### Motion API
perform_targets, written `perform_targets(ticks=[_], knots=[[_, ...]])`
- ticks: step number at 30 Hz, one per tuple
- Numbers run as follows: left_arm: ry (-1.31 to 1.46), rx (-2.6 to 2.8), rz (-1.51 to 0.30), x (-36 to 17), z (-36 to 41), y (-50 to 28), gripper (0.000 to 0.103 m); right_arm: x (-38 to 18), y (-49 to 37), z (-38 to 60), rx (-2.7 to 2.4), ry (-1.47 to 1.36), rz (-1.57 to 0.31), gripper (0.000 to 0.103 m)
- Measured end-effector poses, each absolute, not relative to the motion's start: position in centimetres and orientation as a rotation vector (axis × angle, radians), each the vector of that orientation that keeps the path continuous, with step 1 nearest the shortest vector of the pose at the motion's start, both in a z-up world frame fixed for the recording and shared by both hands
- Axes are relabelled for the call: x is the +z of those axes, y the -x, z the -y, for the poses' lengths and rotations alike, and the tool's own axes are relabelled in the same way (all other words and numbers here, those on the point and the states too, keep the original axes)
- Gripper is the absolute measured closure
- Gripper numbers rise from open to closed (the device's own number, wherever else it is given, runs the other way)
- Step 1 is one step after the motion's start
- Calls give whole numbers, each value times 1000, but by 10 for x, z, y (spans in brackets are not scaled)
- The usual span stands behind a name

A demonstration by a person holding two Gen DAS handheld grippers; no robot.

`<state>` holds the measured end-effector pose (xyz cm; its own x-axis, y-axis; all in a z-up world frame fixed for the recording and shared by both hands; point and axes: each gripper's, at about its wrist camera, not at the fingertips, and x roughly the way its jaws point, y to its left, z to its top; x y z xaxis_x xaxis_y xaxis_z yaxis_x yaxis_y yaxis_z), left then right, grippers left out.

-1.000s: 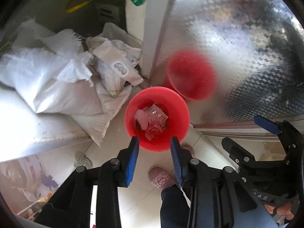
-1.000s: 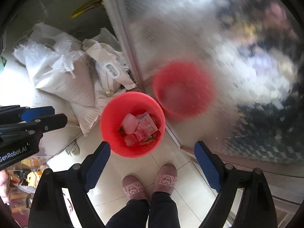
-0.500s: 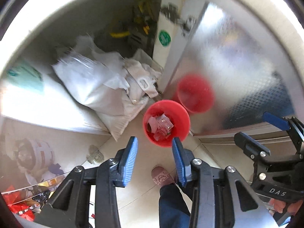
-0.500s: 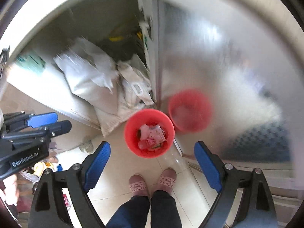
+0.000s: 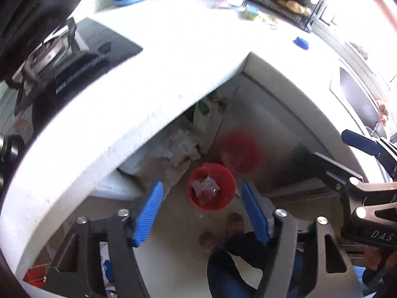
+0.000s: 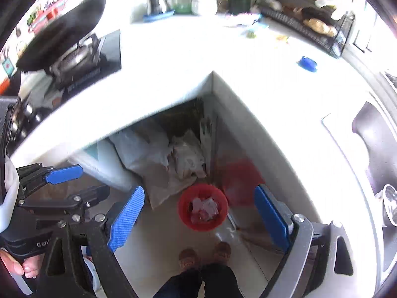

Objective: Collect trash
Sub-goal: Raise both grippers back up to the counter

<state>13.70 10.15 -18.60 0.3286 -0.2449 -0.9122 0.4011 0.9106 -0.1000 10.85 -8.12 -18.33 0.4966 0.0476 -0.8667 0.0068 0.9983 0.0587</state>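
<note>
Both grippers are held high above the floor and tilted steeply downward, looking past the edge of the white counter (image 5: 158,57) at the red bin (image 5: 211,186) on the tiled floor below. The left gripper (image 5: 202,214) has its blue pads (image 5: 148,213) apart and still opening, with nothing between them; the bin shows in the gap only because it lies far beneath. The right gripper (image 6: 199,219) stands with its jaws wide apart and likewise empty, the bin framed between its pads (image 6: 126,218) from above. The trash (image 6: 204,209) (crumpled wrappers, pinkish and clear) lies inside the red bin, heaped toward its middle. Just right of the bin stands a shiny metal door (image 5: 268,134), which carries a blurred red reflection of the bin. Behind the bin, under the counter, white sacks (image 6: 158,159) are piled against the door's edge, the nearest one touching or nearly touching the bin's rim. In front of the bin are the person's two slippers (image 6: 206,254) and dark trouser legs. The counter overhangs the sacks and hides the space behind them. On the counter, well away from the bin, sit a gas stove (image 6: 82,62) with a black pan, a blue lid (image 6: 307,63) and a wire rack (image 6: 305,27) of goods. A steel sink (image 6: 374,134) occupies the counter to the right of the bin.
</note>
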Motion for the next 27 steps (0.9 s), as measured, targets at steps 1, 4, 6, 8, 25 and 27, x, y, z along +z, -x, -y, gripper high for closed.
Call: perform_targets(ticks=[1,4,6,8,25,27], knots=[[-153,-439,-1158,-180,-100,-139,28,-176,-108,81,24,-66,-1043,14],[-158,-464,-1136,-162,-93,-149,26,-159,-110,86,7,-81,-1015,14],[-168,-477,-1119,-153,-86,-157,23,-149,-111,92,-5,-87,-997,14],[-189,-490,-1096,-144,-75,-165,21,-140,-114,97,-21,-94,-973,14],[-242,-573,-1015,-90,18,-296,21,-90,-205,172,-117,-126,-868,14],[-250,-569,-1012,-89,31,-311,21,-91,-214,184,-120,-125,-870,14]])
